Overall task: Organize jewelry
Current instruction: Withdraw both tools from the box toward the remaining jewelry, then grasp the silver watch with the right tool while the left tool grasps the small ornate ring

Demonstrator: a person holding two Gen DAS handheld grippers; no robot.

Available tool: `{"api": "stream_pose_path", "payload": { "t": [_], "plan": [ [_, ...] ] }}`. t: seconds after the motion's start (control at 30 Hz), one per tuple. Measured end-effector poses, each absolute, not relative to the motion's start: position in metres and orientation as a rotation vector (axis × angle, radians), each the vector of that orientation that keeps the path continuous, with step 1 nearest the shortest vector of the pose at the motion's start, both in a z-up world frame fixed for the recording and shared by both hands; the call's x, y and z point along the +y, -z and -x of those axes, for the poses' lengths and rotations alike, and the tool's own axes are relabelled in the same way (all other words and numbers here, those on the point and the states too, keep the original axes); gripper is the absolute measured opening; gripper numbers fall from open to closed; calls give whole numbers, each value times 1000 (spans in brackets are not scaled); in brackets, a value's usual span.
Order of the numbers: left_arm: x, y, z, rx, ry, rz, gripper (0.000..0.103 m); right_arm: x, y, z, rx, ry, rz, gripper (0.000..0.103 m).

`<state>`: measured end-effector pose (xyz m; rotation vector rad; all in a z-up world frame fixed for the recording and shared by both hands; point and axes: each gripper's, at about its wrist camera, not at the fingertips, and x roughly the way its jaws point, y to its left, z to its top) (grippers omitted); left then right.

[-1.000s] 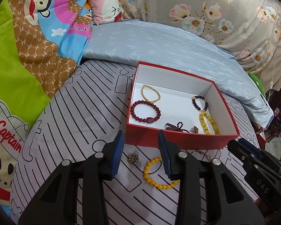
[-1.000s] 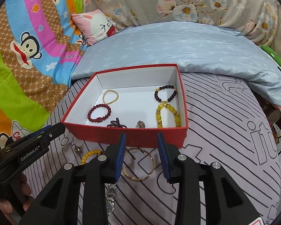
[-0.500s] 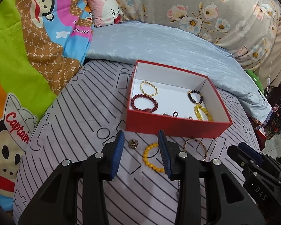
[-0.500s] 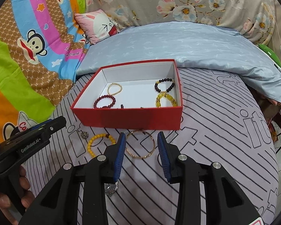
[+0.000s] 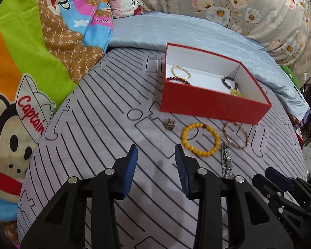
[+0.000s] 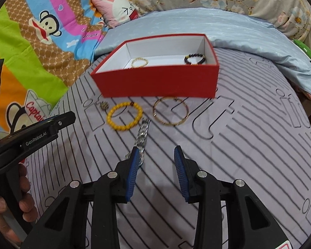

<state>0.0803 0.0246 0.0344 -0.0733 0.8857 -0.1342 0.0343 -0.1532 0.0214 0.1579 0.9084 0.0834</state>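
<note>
Right wrist: silver watch band (image 6: 142, 133) lies lengthwise toward the red box (image 6: 159, 83).

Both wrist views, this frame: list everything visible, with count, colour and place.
box: 1, red outside, white inside, on striped bedspread
bracelets in box: at least 4 seen; gold, dark red, dark purple, yellow
beaded bracelet: 1, yellow, in front of box
bangle: 1, gold, right of it
metal band: 1, silver, nearest grippers
ring-like trinket: 1, bronze, left of beads
pillow: 1, pink
quilt: 1, pale blue
cartoon blanket: 1, multicoloured
left gripper: open, empty
right gripper: open, empty
hand: holding left gripper
</note>
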Motion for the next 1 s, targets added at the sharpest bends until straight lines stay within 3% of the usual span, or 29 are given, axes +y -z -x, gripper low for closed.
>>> {"api": "stream_pose_path", "payload": {
  "t": [0.77,1.0],
  "plan": [
    [43,-12,-72,936,114,103,35,-113,7,-49,967,-119,-118,35],
    [43,-10,-74,941,113,105,35,-112,8,-53,959,-112,-112,23]
  ]
}}
